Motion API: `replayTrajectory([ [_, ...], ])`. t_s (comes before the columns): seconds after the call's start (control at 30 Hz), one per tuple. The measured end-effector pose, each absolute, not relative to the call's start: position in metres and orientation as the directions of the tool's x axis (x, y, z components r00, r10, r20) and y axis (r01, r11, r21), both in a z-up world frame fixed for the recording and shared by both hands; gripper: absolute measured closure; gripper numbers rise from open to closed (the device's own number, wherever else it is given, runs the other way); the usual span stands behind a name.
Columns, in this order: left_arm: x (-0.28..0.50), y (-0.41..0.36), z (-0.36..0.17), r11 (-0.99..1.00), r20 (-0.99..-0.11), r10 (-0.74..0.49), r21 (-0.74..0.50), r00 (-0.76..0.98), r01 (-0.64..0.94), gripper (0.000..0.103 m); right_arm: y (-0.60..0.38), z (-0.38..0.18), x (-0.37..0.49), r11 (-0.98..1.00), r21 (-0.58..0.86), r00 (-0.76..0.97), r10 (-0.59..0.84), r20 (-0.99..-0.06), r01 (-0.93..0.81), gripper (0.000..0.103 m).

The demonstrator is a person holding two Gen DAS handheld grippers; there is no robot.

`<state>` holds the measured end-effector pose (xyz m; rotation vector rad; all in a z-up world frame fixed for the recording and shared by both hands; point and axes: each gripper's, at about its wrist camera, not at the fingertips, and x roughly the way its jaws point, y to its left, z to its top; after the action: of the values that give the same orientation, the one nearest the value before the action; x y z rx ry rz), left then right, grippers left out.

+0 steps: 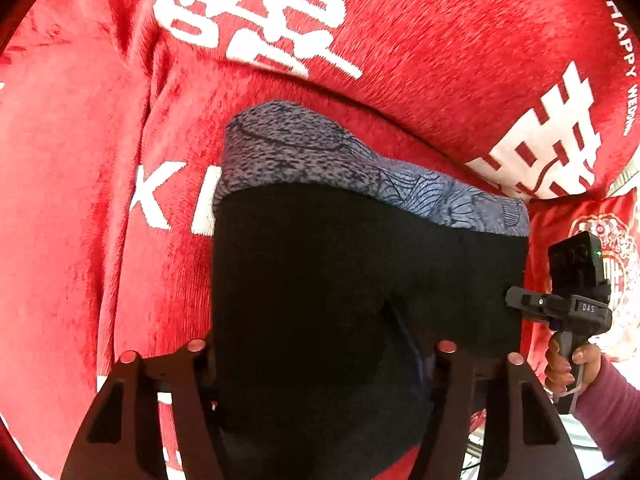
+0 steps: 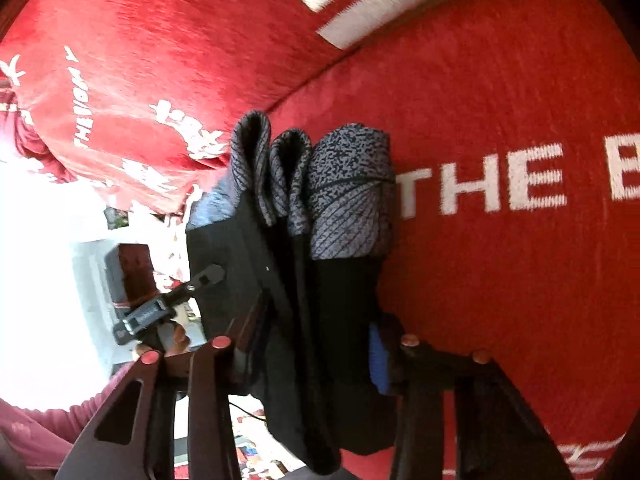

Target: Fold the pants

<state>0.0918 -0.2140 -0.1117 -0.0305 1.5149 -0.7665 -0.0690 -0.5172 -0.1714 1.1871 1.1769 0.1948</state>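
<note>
Since the pants (image 1: 360, 280) are seen stacked in about 3 layers with the patterned grey waistband (image 2: 348, 192) on top, folding is judged mostly done; only a last tuck or set-down looks left. The bundle is lifted over the red blanket (image 1: 80, 200), pinched at opposite edges: black cloth is seen between the spread fingers of the left gripper (image 1: 320, 354) and right gripper (image 2: 316, 346), though how firmly each is closed cannot be told. A red cushion (image 1: 616, 240) sits beside; nothing is seen blocking.
</note>
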Motion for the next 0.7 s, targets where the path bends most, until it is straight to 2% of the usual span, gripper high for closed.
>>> replayTrajectory([
  [0.4,0.035,-0.161,-0.071,0.785,-0.886,-0.454,-0.449,-0.097,0.427,0.040,-0.484,-0.129,-0.095,0.389,0.834,0.448,0.711,-0.542,0.392,0.062],
  [0.53,0.025,-0.140,-0.076,0.784,-0.892,-0.438,-0.439,-0.109,0.438,0.039,-0.481,-0.129,-0.103,0.380,0.841,0.459,0.711,-0.532,0.386,0.062],
  [0.63,0.024,-0.133,-0.099,0.790,-0.907,-0.403,-0.414,-0.126,0.452,0.039,-0.474,-0.147,-0.107,0.393,0.818,0.454,0.689,-0.565,0.420,0.062],
  [0.67,0.024,-0.131,-0.110,0.793,-0.916,-0.378,-0.394,-0.131,0.465,0.036,-0.468,-0.153,-0.107,0.409,0.802,0.445,0.676,-0.587,0.435,0.061],
  [0.7,0.025,-0.128,-0.123,0.802,-0.928,-0.351,-0.369,-0.128,0.470,0.021,-0.461,-0.161,-0.108,0.453,0.766,0.427,0.644,-0.635,0.455,0.059],
])
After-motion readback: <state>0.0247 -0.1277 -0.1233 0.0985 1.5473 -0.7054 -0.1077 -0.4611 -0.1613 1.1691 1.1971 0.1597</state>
